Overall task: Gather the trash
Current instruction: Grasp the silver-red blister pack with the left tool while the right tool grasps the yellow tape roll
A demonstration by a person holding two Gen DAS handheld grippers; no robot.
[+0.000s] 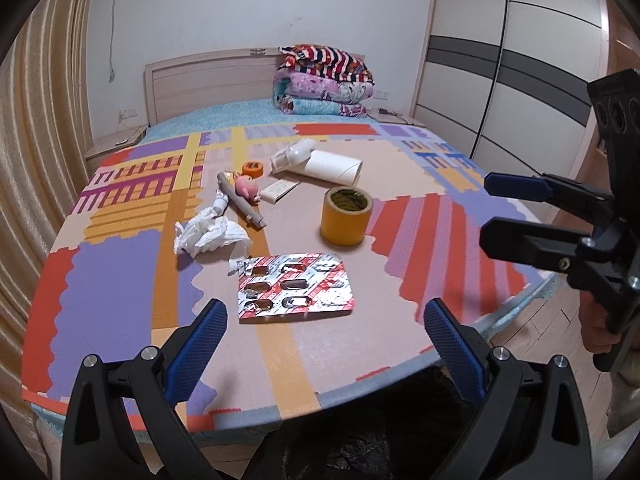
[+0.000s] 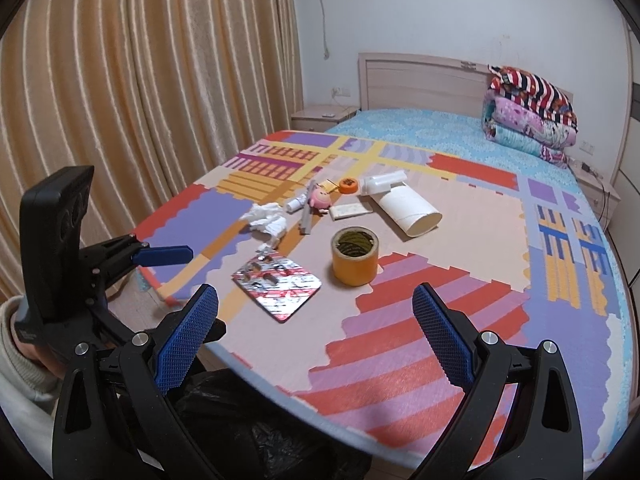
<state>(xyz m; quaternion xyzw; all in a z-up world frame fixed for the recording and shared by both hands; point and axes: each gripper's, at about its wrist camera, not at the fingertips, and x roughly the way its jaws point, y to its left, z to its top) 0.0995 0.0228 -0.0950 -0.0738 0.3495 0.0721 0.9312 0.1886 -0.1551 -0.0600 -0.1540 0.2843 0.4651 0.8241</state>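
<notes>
Nearest the cameras, a black trash bag (image 2: pixel 256 428) sits below the bed edge, between the two tools. Left gripper (image 1: pixel 325 328) and right gripper (image 2: pixel 316 316) both hover over the near edge of the patterned mat (image 2: pixel 420 344), jaws spread wide and holding nothing. Just beyond lies a used foil blister pack (image 1: pixel 295 287), flat on the mat; then a yellow tape roll (image 1: pixel 346 216) standing upright to its right, and a crumpled tissue (image 1: pixel 210 236) to its left. Farther back lie a grey pen-like stick (image 1: pixel 240 200), a pink toy figure (image 1: pixel 246 188), a small flat packet (image 1: pixel 278 191), an orange cap (image 1: pixel 253 169) and a white paper tube (image 1: pixel 336 166) on its side. Folded quilts (image 1: pixel 324 80) sit by the headboard.

Risk, as judged: the blister pack lies flush, so fingertips may slide over the foil or snag the mat; the tissue may shed pieces; non-trash items beside it could be swept along.
</notes>
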